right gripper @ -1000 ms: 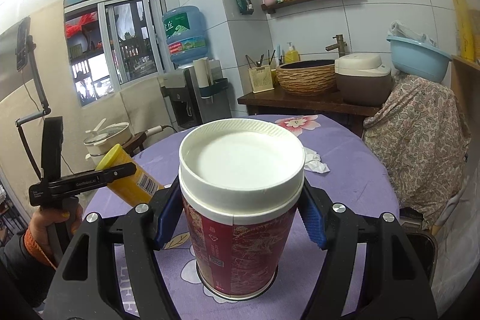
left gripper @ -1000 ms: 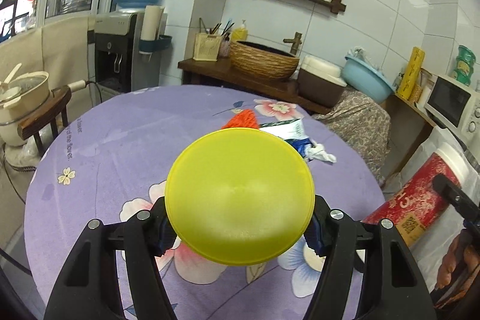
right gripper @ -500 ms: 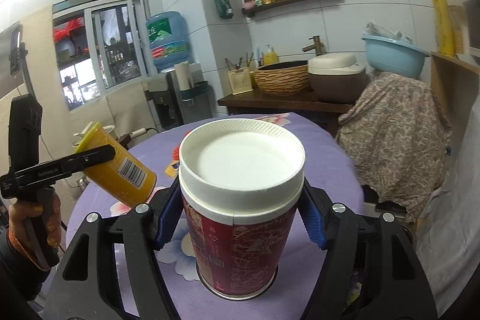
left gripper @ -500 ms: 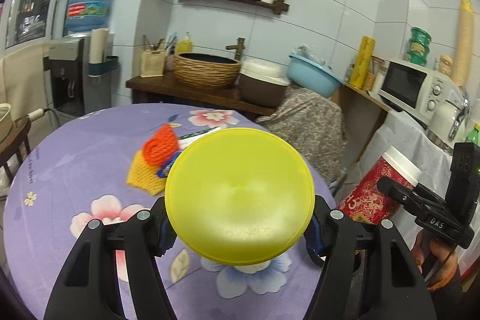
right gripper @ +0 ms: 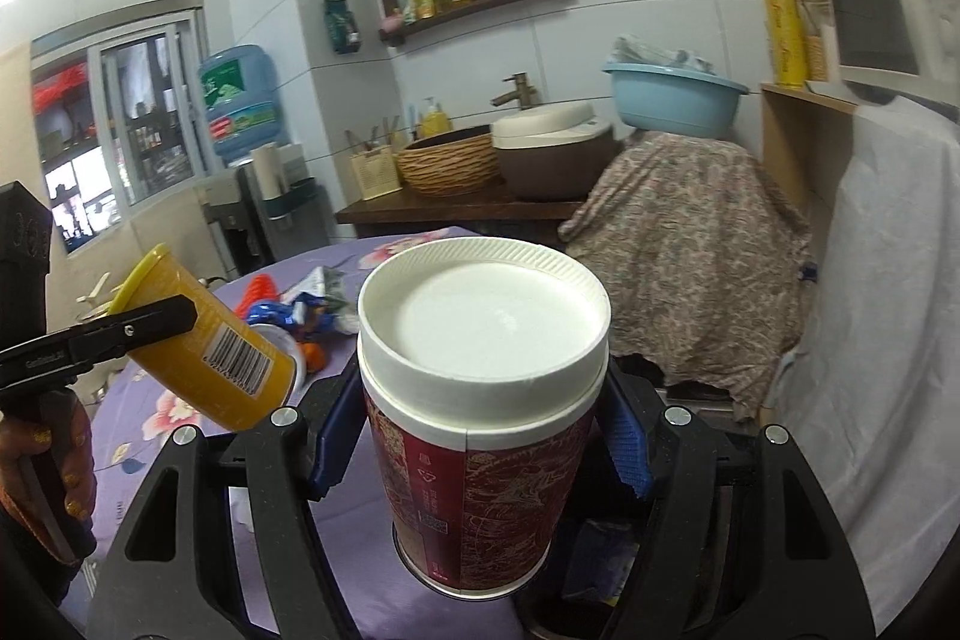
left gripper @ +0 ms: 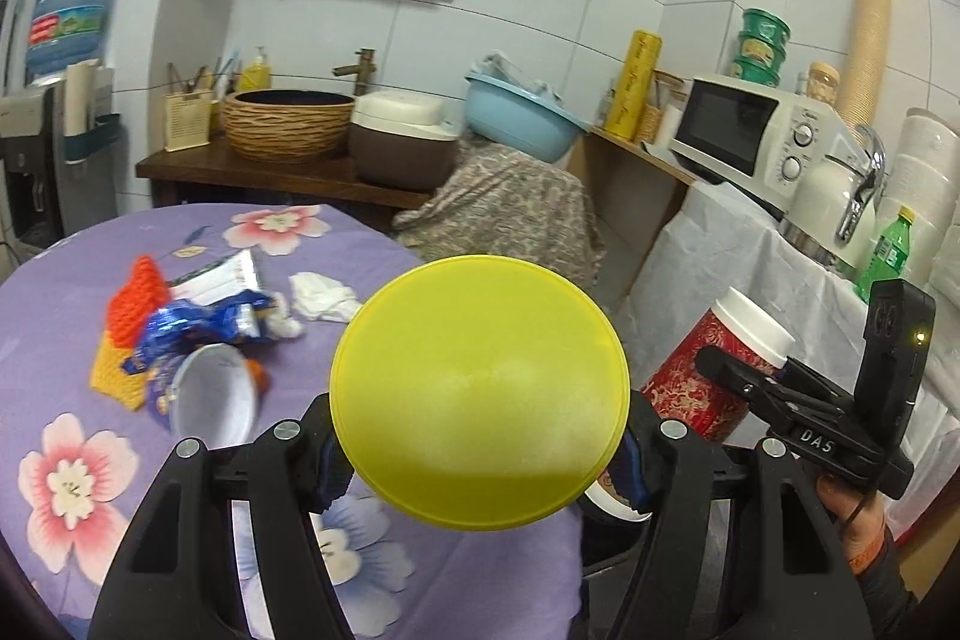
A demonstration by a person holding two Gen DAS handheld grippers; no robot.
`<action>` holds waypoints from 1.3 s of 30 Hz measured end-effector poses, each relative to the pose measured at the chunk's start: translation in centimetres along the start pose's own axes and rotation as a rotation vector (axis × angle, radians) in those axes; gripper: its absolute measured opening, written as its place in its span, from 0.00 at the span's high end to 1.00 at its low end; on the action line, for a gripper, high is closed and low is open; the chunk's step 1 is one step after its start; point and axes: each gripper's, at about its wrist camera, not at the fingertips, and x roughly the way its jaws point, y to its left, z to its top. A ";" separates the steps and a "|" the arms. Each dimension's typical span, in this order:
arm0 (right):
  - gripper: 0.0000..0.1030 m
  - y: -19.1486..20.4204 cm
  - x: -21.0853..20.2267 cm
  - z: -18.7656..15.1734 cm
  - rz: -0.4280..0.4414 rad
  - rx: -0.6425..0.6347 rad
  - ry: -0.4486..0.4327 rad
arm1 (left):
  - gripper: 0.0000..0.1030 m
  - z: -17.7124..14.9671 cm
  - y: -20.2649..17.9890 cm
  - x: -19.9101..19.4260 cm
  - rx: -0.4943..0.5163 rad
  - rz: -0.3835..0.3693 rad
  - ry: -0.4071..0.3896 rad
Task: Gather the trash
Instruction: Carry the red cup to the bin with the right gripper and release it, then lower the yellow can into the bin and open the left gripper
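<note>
My left gripper (left gripper: 480, 460) is shut on a yellow cup with a yellow lid (left gripper: 480, 388), held over the right part of the purple flowered table (left gripper: 72, 280). In the right wrist view the same yellow cup (right gripper: 204, 346) leans at the left in that gripper (right gripper: 120, 334). My right gripper (right gripper: 480, 436) is shut on a red paper cup with a white lid (right gripper: 486, 340). The red cup (left gripper: 702, 382) also shows beyond the table's right edge. Just below it is a dark bin (right gripper: 600, 562).
On the table lie an orange net (left gripper: 135, 304), a blue wrapper (left gripper: 192, 328), a tipped white cup (left gripper: 213, 394) and crumpled tissue (left gripper: 321, 295). A cloth-covered stand (left gripper: 504, 208) and a white-draped counter with a microwave (left gripper: 744, 130) stand to the right.
Both grippers have swung right with their cups, out to the table's right edge. The trash pile has slid left in view, and the counter and bin have come into sight.
</note>
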 end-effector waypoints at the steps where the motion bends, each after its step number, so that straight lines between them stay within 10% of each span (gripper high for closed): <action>1: 0.33 -0.8 0.0 -0.1 -0.025 0.003 0.004 | 0.37 0.1 -0.5 0.4 0.006 -0.009 0.003; 9: 0.33 -7.5 2.2 -2.9 -0.212 0.046 0.072 | 0.37 0.2 -4.1 4.1 0.023 -0.081 0.036; 25: 0.33 -10.9 16.1 -16.1 -0.263 0.128 0.390 | 0.37 -2.4 -8.3 9.7 0.026 -0.136 0.147; 39: 0.22 -11.1 15.7 -19.0 -0.304 0.151 0.382 | 0.37 -4.7 -10.3 13.1 0.067 -0.133 0.222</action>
